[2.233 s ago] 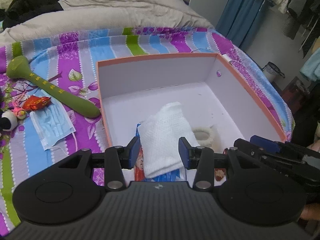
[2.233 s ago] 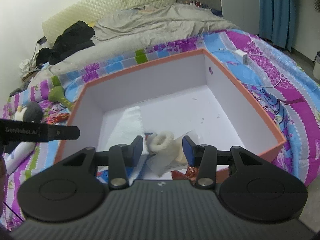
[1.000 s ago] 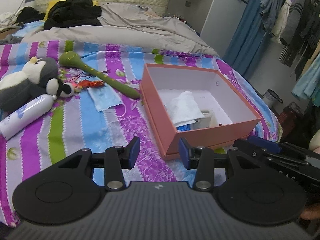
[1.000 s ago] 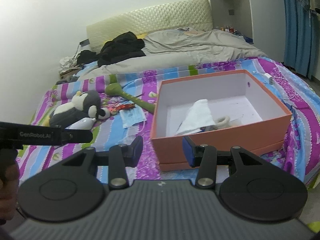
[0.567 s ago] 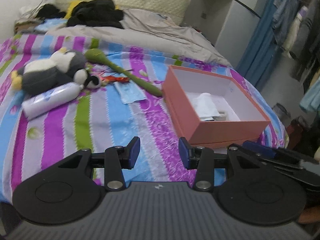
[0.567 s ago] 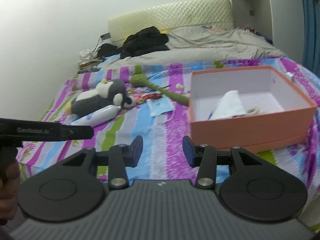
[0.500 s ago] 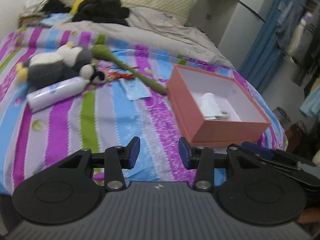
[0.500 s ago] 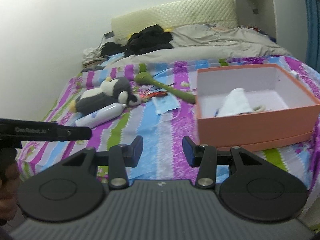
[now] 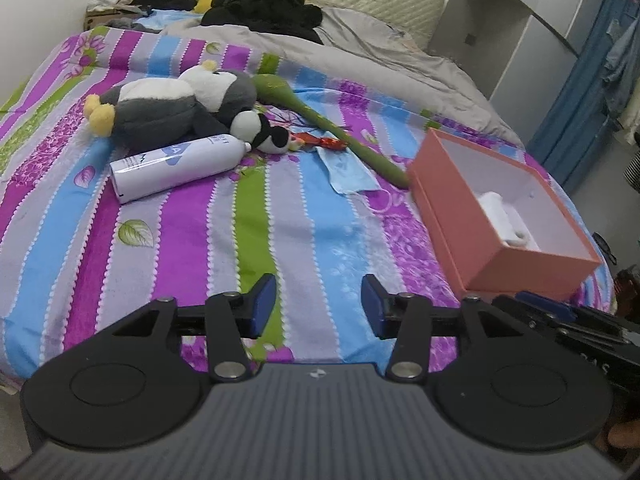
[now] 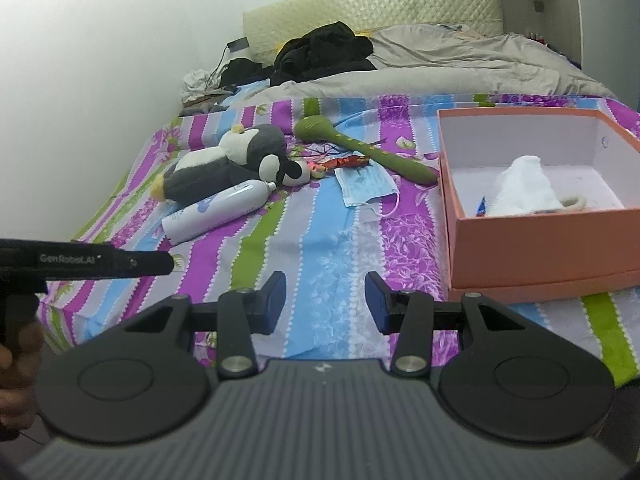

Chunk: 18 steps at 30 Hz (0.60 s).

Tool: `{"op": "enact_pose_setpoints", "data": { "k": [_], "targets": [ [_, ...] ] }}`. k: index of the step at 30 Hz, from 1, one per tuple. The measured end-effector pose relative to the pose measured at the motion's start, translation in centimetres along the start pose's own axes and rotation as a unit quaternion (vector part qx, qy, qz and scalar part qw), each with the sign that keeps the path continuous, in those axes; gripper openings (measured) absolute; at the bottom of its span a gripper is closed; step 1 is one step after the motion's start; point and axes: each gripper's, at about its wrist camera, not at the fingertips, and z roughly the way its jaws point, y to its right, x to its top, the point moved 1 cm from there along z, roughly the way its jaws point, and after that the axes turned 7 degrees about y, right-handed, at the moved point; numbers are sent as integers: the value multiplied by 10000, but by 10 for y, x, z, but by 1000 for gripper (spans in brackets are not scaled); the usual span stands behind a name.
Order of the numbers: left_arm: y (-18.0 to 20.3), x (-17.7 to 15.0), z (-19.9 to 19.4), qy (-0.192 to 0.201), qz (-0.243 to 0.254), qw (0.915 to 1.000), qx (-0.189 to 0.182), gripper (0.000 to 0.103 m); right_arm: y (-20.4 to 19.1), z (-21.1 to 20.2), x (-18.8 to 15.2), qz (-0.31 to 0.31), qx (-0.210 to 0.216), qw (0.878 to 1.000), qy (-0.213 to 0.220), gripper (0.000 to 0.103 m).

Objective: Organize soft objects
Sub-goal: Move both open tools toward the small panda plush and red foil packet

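Note:
An orange box (image 9: 452,216) (image 10: 532,248) stands on the striped bed at the right. A white cloth (image 10: 524,188) (image 9: 500,216) and a pale ring (image 10: 574,201) lie inside it. A grey and white plush penguin (image 9: 172,108) (image 10: 224,160), a small panda plush (image 9: 260,130) (image 10: 286,170), a blue face mask (image 9: 348,170) (image 10: 366,184) and a long green soft toy (image 9: 336,128) (image 10: 360,148) lie on the bed left of the box. My left gripper (image 9: 318,306) and right gripper (image 10: 325,302) are open and empty, held back over the bed's near edge.
A white spray can (image 9: 176,168) (image 10: 218,212) lies in front of the penguin. A red wrapper (image 9: 324,141) (image 10: 348,162) lies by the green toy. A grey duvet (image 10: 440,64) and black clothes (image 9: 264,4) cover the far bed. Curtains and a wardrobe stand at the right.
Both grippers have pulled back from inside the box to the bed's near edge, staying open. The white cloth and ring stay in the box. The views have swung left toward the plush toys.

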Motion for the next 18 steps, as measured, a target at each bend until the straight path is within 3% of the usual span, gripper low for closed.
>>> {"op": "enact_pose_setpoints", "data": {
  "k": [18],
  "targets": [
    [-52, 19, 153, -151, -351, 9991, 200, 56, 7, 137, -2, -280, -46, 9990, -355, 47]
  ]
}}
